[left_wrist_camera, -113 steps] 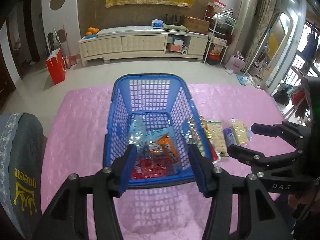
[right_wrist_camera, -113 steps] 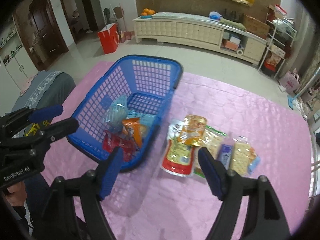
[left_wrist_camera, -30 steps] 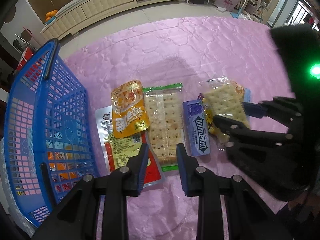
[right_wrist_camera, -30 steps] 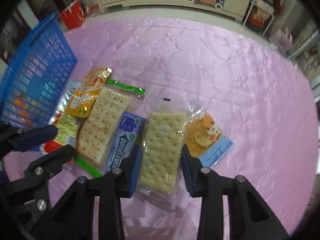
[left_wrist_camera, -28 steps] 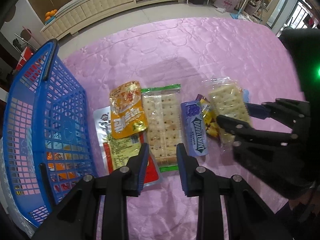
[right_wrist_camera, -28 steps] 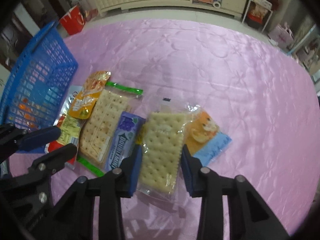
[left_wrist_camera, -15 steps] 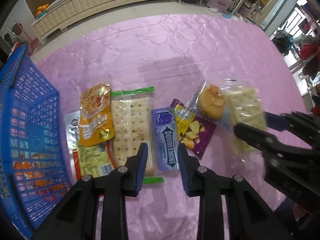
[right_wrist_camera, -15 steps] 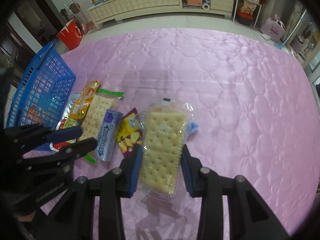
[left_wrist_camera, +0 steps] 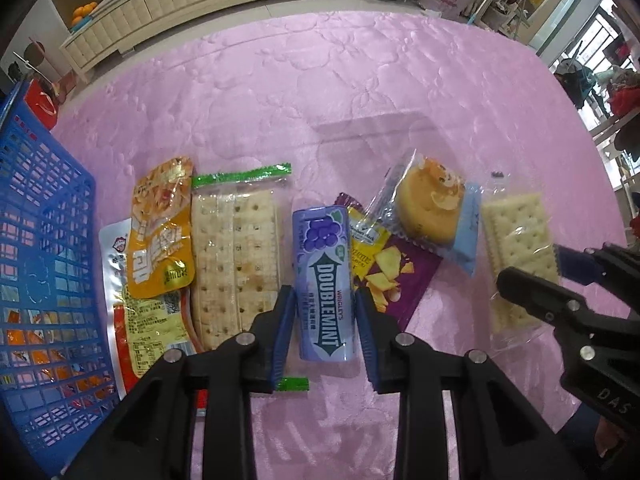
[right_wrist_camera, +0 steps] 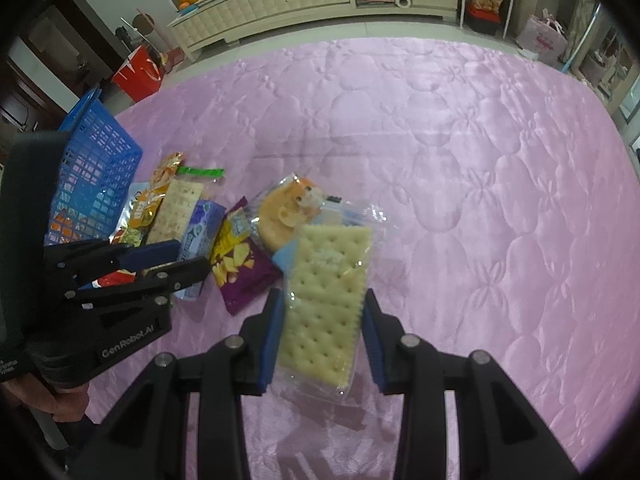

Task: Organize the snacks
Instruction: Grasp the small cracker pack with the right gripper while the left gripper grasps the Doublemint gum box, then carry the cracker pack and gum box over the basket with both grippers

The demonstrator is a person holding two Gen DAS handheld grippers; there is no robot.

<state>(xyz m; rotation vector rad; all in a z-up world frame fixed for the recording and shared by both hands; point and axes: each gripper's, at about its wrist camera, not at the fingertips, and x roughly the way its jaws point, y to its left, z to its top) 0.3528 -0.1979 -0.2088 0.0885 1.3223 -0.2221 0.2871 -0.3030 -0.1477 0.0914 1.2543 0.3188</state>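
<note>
My left gripper [left_wrist_camera: 324,336] is shut on a purple Doublemint gum pack [left_wrist_camera: 324,280] and holds it just over the pink cloth. My right gripper [right_wrist_camera: 323,340] is shut on a clear-wrapped cracker pack [right_wrist_camera: 326,304], lifted above the table; it also shows in the left wrist view [left_wrist_camera: 518,248]. On the cloth lie a long cracker pack with green ends [left_wrist_camera: 234,260], an orange snack pouch [left_wrist_camera: 160,228], a red and yellow pouch [left_wrist_camera: 148,320], a purple chip bag [left_wrist_camera: 394,276] and a wrapped round cake [left_wrist_camera: 432,212]. The blue basket [left_wrist_camera: 36,248] stands at the left with snacks inside.
The pink quilted cloth [right_wrist_camera: 460,152] covers the table and stretches far to the right and back. Beyond the table are a red bag [right_wrist_camera: 138,74] on the floor and a long cream cabinet [right_wrist_camera: 288,4].
My right gripper has lifted the cracker pack off the pile and carried it right, uncovering the cake and chip bag. My left gripper has shifted from the long cracker pack onto the gum pack.
</note>
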